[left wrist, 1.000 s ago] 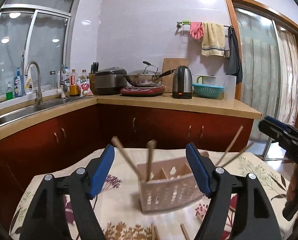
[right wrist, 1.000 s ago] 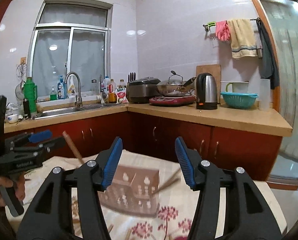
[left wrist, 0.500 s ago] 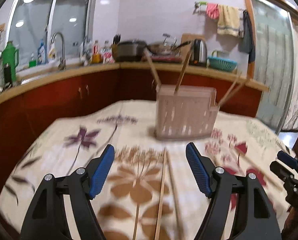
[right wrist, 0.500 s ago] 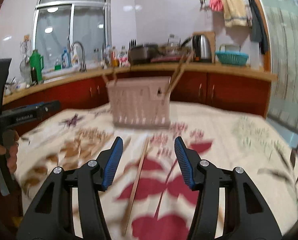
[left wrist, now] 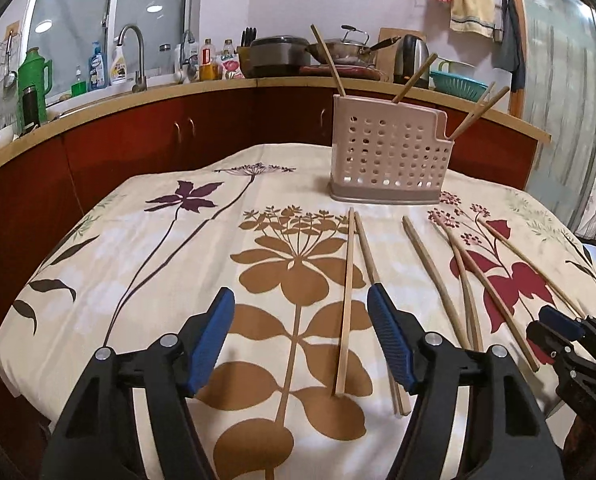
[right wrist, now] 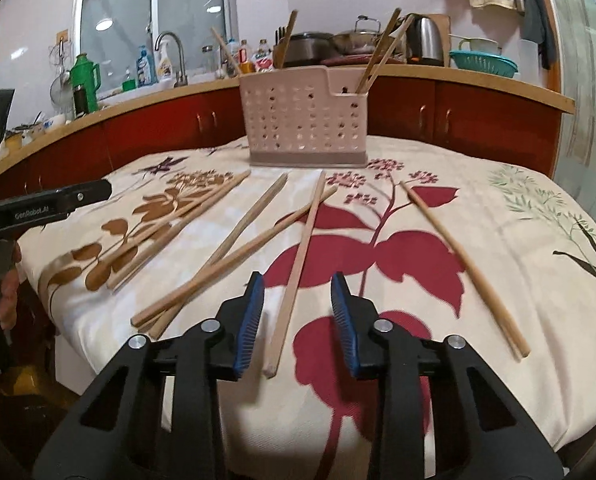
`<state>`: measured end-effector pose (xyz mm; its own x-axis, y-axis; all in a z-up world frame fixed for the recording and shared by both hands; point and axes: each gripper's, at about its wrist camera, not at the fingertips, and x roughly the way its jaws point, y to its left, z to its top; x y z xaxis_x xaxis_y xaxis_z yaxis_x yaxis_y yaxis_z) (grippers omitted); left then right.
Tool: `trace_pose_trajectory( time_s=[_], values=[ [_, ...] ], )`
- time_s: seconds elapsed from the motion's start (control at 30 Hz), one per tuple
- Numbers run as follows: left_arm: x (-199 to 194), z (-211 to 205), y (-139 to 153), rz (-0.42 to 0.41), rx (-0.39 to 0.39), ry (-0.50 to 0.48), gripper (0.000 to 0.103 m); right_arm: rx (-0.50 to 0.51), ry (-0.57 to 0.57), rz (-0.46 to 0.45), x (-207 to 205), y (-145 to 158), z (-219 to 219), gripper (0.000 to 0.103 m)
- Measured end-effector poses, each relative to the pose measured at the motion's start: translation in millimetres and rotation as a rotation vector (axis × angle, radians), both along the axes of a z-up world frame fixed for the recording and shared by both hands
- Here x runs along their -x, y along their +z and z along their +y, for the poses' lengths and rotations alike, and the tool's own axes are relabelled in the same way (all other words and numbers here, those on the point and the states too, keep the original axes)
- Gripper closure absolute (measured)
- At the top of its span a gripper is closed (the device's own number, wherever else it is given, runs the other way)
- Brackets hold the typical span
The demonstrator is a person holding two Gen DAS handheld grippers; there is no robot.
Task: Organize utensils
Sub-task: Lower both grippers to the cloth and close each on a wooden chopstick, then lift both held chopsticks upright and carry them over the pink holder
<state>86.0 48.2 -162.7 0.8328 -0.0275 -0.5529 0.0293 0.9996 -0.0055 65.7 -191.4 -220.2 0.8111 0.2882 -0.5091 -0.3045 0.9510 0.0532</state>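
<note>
A pink perforated utensil holder [left wrist: 390,156] stands at the far side of the table and holds several chopsticks upright; it also shows in the right wrist view [right wrist: 304,126]. Several wooden chopsticks lie loose on the flowered cloth. My left gripper [left wrist: 300,332] is open and empty, low over the near edge, with one chopstick [left wrist: 346,300] lying between its fingers. My right gripper [right wrist: 297,316] is open and empty, with the near end of a chopstick [right wrist: 293,284] between its fingers. The right gripper also shows in the left wrist view [left wrist: 566,334].
The table carries a flowered tablecloth [left wrist: 177,264]. Behind it runs a kitchen counter [left wrist: 217,84] with a sink, bottles, a wok and a kettle. A curtained glass door [left wrist: 566,80] is at the right. The left gripper's body [right wrist: 45,204] shows at the left of the right wrist view.
Both grippers have pulled back from the holder and dropped low toward the near table edge. The loose chopsticks on the cloth have come into view under them. Both stay open.
</note>
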Motion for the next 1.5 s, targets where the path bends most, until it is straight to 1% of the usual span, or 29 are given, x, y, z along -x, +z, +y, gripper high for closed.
trace_pose_trajectory(
  time_s=[0.07, 0.13, 0.17, 0.2, 0.23, 0.33, 0.47, 0.5, 0.7, 0.9, 0.97, 1.0, 1.03, 1.07, 1.17, 1.23, 1.3, 1.5],
  values=[
    [0.5, -1.1, -2.8, 0.007, -0.003, -0.003, 0.038, 0.012, 0.009, 0.022, -0.8, -5.0, 2.2, 0.077],
    [0.8, -3.1, -5.7, 0.018, -0.005, -0.01, 0.04, 0.027, 0.01, 0.043, -2.1, -10.3, 3.1, 0.085],
    [1.1, -4.1, -7.5, 0.025, -0.004, -0.013, 0.042, 0.032, 0.007, 0.035, -0.9, -10.3, 2.7, 0.088],
    [1.0, -4.9, -9.0, 0.032, -0.004, -0.017, 0.045, 0.044, 0.004, 0.035, -1.5, -10.2, 2.1, 0.094],
    [0.7, -6.0, -10.3, 0.038, -0.006, -0.019, 0.047, 0.046, -0.003, 0.038, -2.8, -10.2, -0.3, 0.095],
    [-1.4, -9.3, -14.3, 0.066, -0.008, -0.03, 0.055, 0.037, -0.051, 0.045, -6.6, -10.2, -12.7, 0.096],
    [-2.9, -11.3, -15.9, 0.086, -0.006, -0.038, 0.06, 0.024, -0.104, 0.046, -10.4, -8.6, -29.9, 0.096],
    [-3.7, -12.0, -16.8, 0.096, -0.006, -0.042, 0.063, 0.023, -0.111, 0.046, -11.1, -8.6, -32.0, 0.096],
    [-8.2, -17.4, -23.4, 0.153, 0.005, -0.057, 0.068, 0.013, -0.116, 0.046, -13.0, -8.6, -38.4, 0.096],
    [-11.3, -17.5, -34.9, 0.232, 0.043, -0.058, 0.075, 0.002, -0.111, 0.043, -13.3, -7.6, -39.1, 0.096],
    [-10.2, -19.7, -35.0, 0.231, 0.038, -0.062, 0.077, -0.001, -0.11, 0.044, -13.3, -7.5, -40.2, 0.096],
    [-9.5, -21.3, -35.1, 0.23, 0.029, -0.061, 0.082, -0.002, -0.11, 0.044, -13.2, -7.3, -39.8, 0.096],
    [-9.7, -22.2, -34.6, 0.23, 0.027, -0.062, 0.094, -0.003, -0.11, 0.043, -13.0, -7.0, -40.0, 0.096],
    [-9.8, -22.6, -34.7, 0.231, 0.026, -0.064, 0.096, -0.004, -0.11, 0.04, -12.7, -6.3, -40.0, 0.096],
    [-8.0, -23.5, -33.4, 0.22, 0.02, -0.066, 0.097, -0.007, -0.109, 0.035, -12.4, -4.0, -40.6, 0.096],
    [-5.5, -25.5, -29.3, 0.197, -0.006, -0.066, 0.097, -0.01, -0.11, 0.03, -11.7, -0.8, -41.1, 0.096],
    [-1.3, -27.1, -22.2, 0.163, -0.03, -0.069, 0.097, -0.011, -0.111, 0.017, -10.4, 3.8, -41.4, 0.096],
    [5.6, -24.2, 2.1, 0.073, -0.037, -0.062, 0.097, -0.013, -0.109, -0.031, -4.8, 22.5, -41.3, 0.096]
  ],
)
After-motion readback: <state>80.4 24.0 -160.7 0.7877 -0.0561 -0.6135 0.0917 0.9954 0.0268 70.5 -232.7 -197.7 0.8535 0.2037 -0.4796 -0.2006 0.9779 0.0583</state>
